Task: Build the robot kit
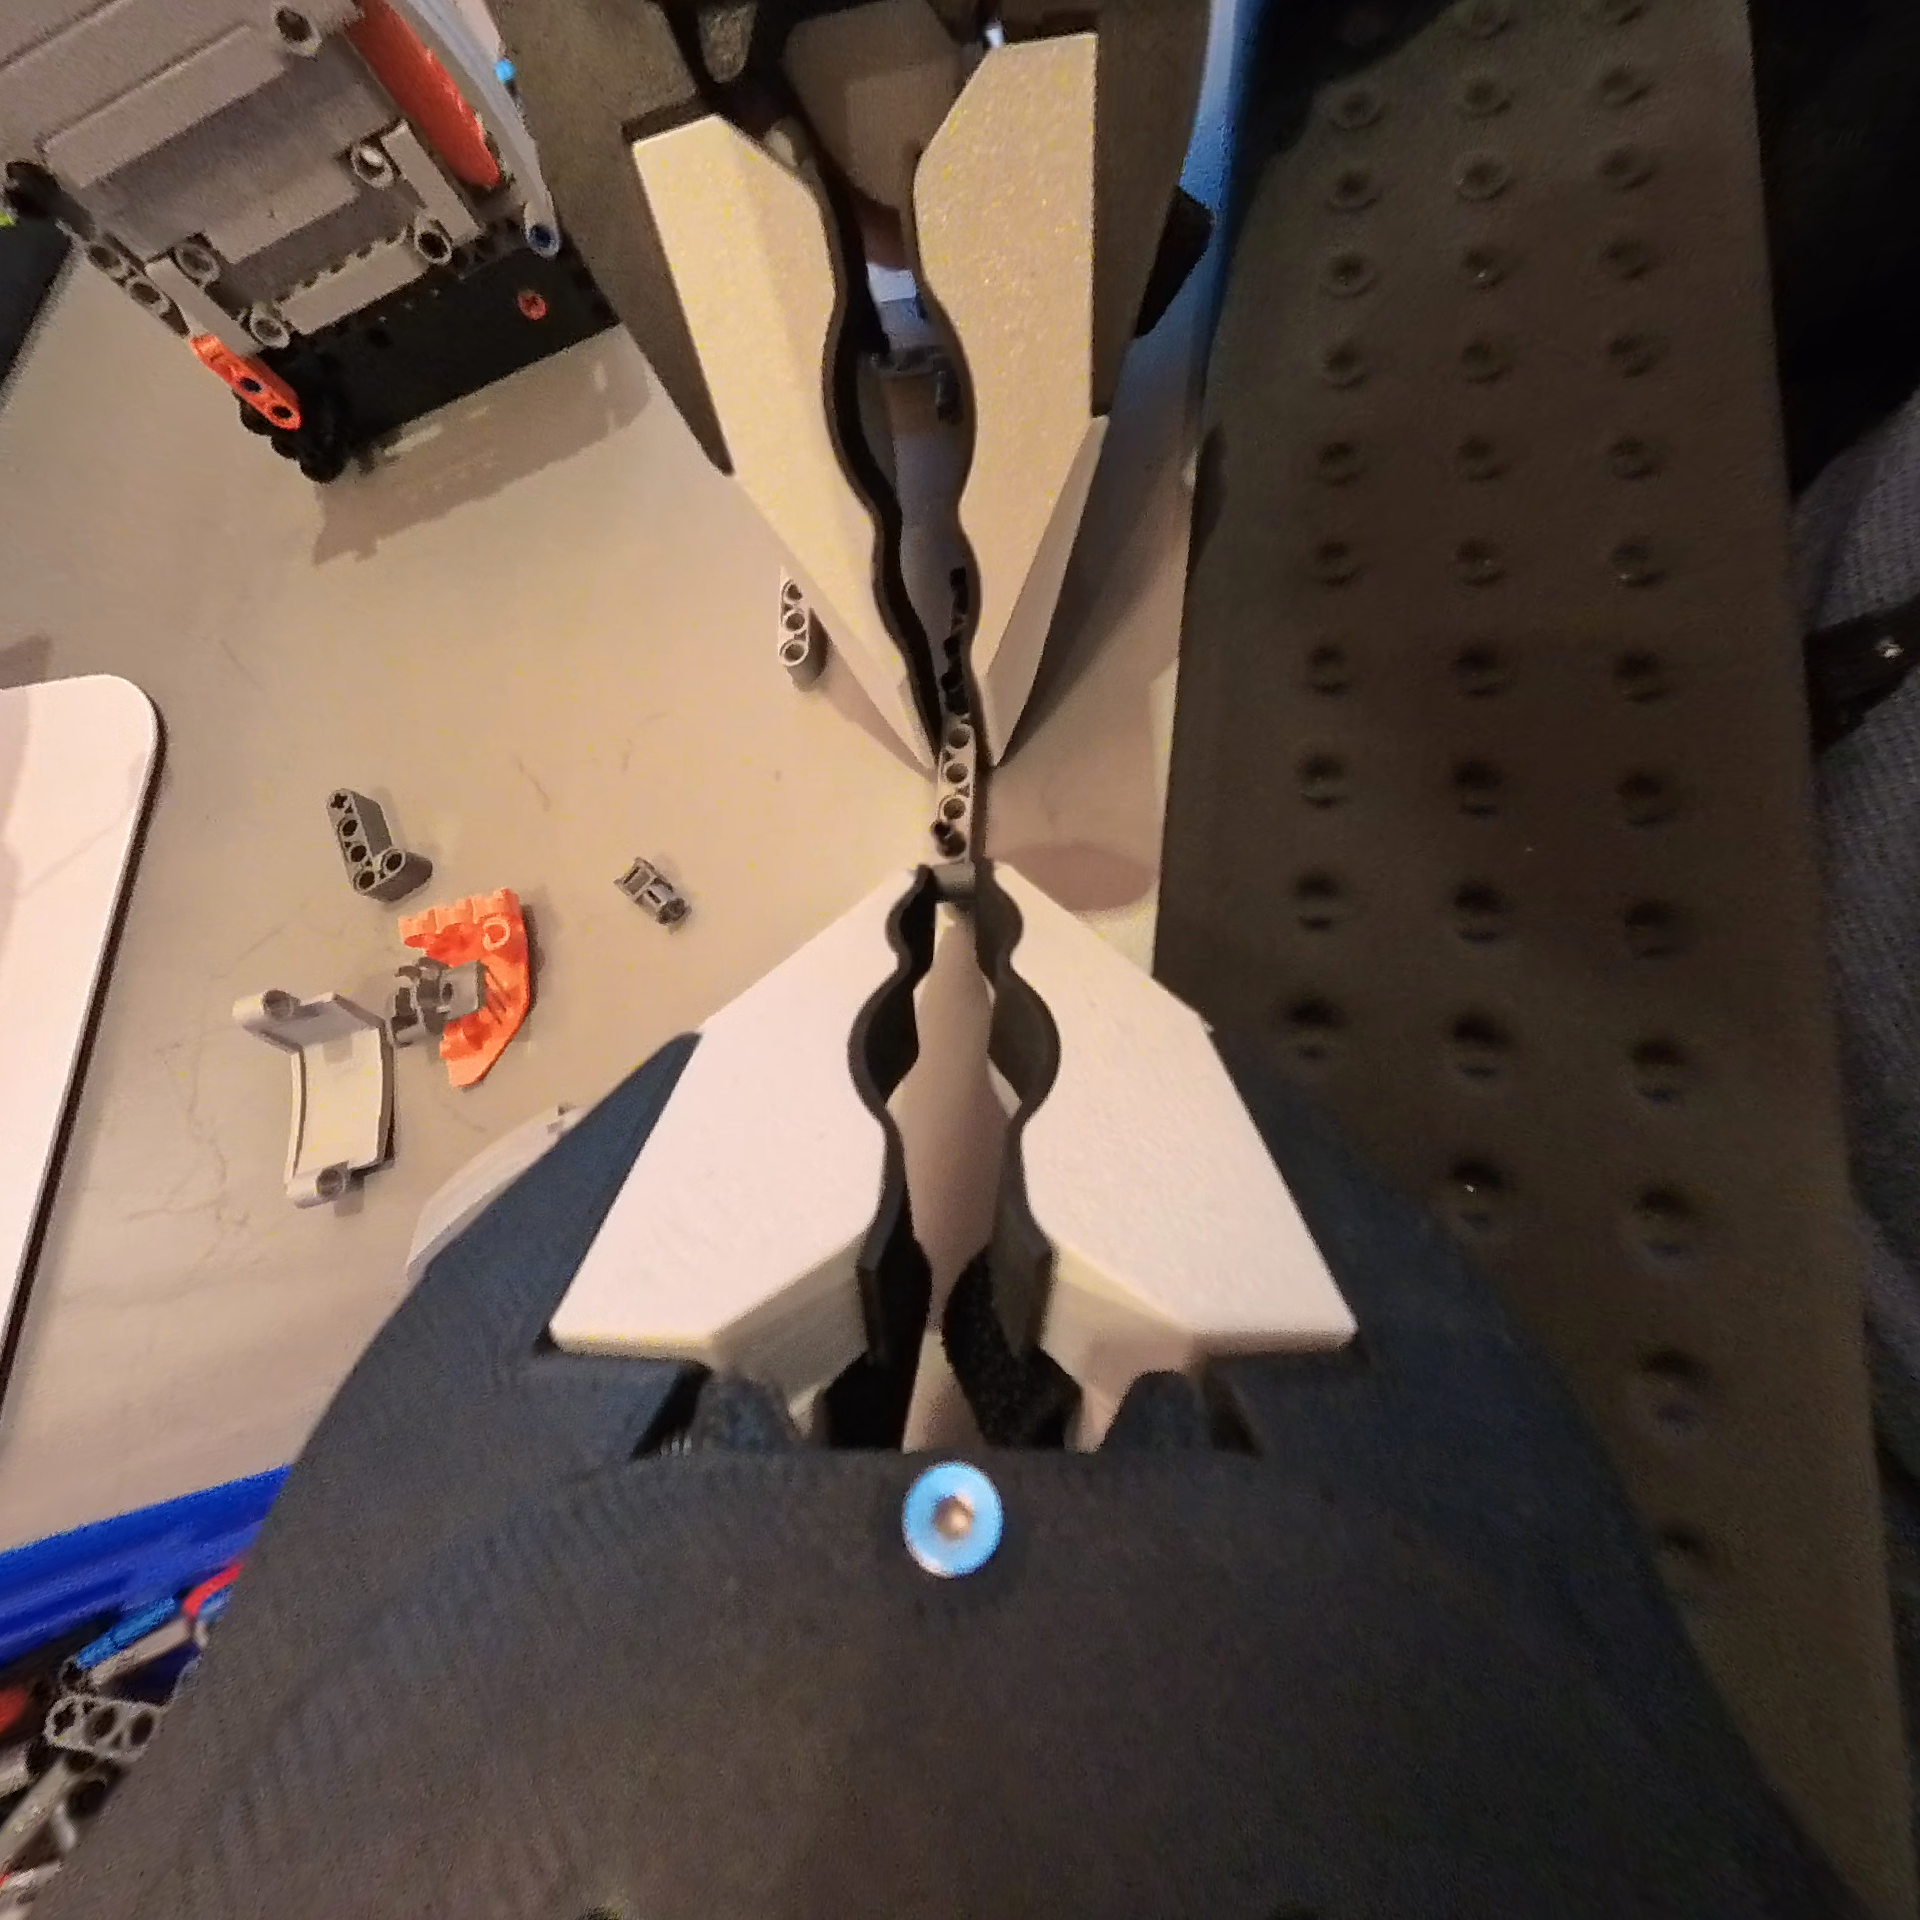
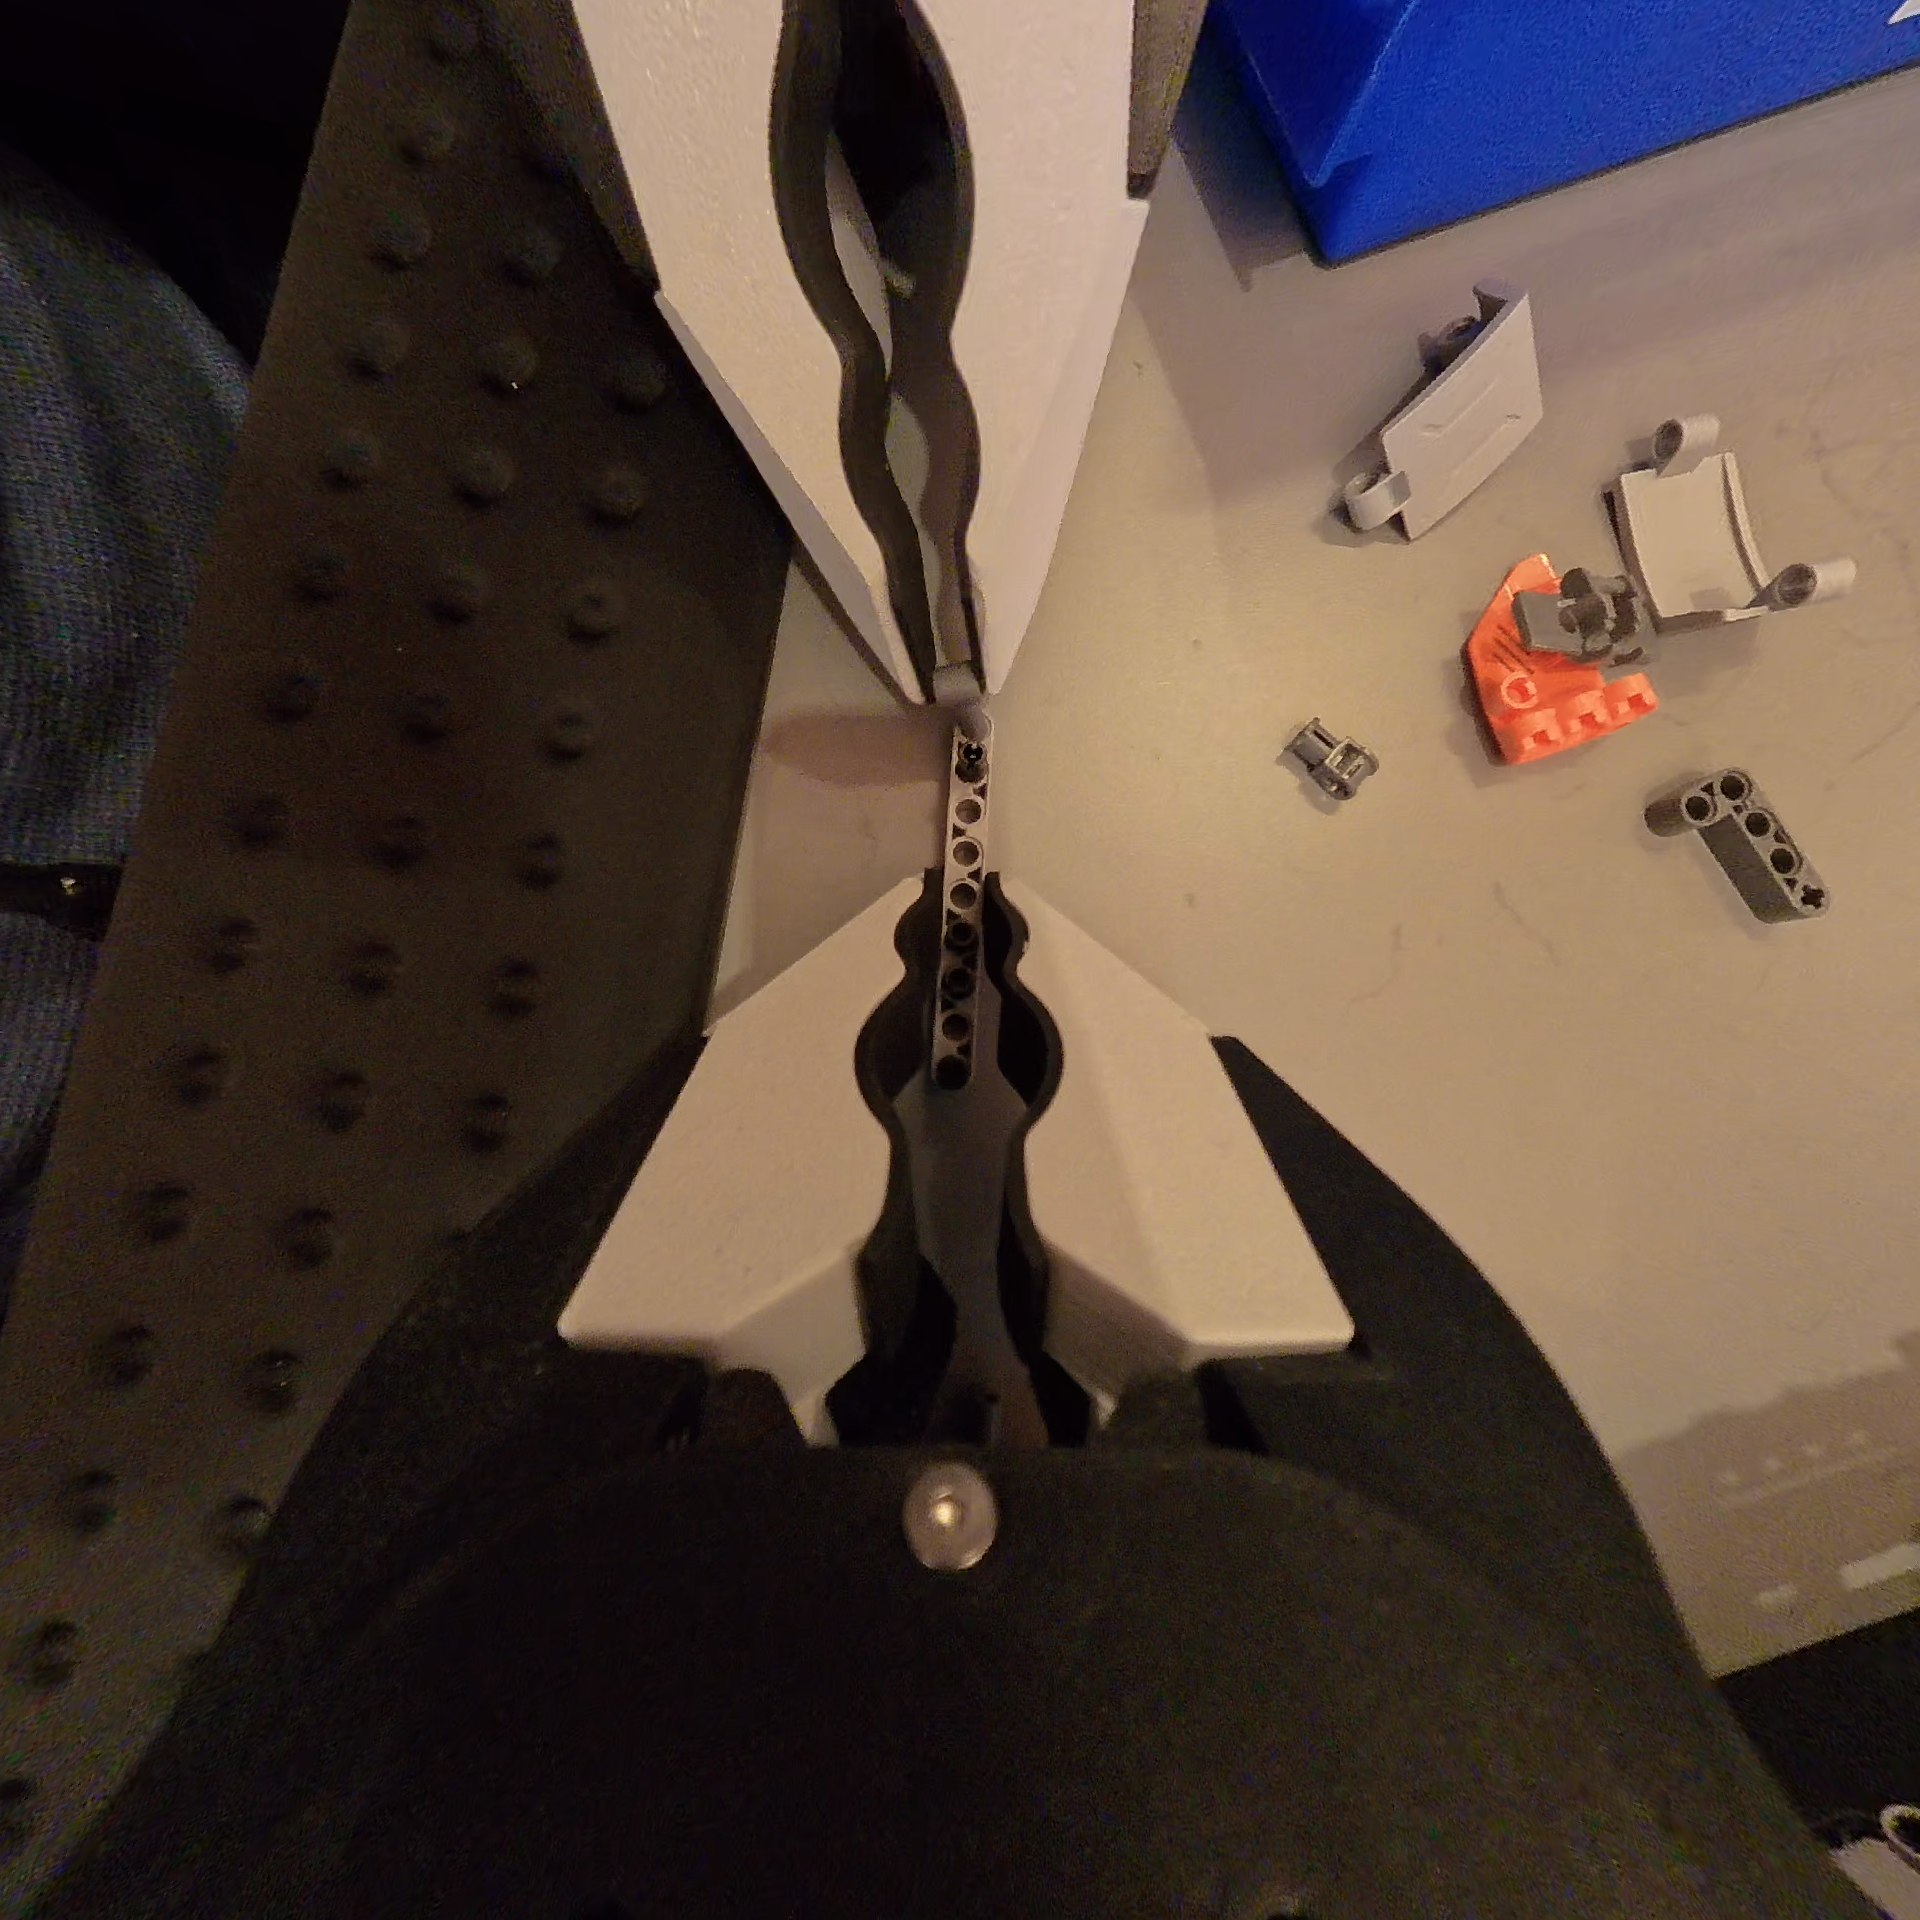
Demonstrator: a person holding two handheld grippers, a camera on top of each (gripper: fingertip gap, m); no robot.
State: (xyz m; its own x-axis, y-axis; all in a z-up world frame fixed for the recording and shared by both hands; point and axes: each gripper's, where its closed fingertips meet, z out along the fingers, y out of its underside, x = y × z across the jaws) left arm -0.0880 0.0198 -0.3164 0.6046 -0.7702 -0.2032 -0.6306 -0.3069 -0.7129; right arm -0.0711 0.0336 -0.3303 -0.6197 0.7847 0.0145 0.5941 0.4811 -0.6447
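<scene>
The two grippers meet tip to tip above a grey table. My right gripper (image 2: 961, 899) is shut on a long grey beam with a row of holes (image 2: 964, 831), which sticks out past its fingertips. My left gripper (image 1: 951, 885) is shut on a small grey pin-like piece (image 1: 954, 876), which touches the free end of the beam (image 1: 954, 790). In the right wrist view the left gripper (image 2: 956, 688) comes in from the top with the small piece (image 2: 968, 713) at the beam's end hole. In the left wrist view the right gripper (image 1: 958, 756) comes in from the top.
A black dimpled board (image 1: 1475, 727) stands beside the grippers. An orange panel (image 2: 1548, 686), grey curved panels (image 2: 1455, 436), an L-shaped beam (image 2: 1745, 842) and a small connector (image 2: 1332, 764) lie loose. There is also a partly built grey model (image 1: 260, 208), a blue bin (image 2: 1558, 104) and a white board (image 1: 62, 883). Left and right tips are no more than a few centimetres apart.
</scene>
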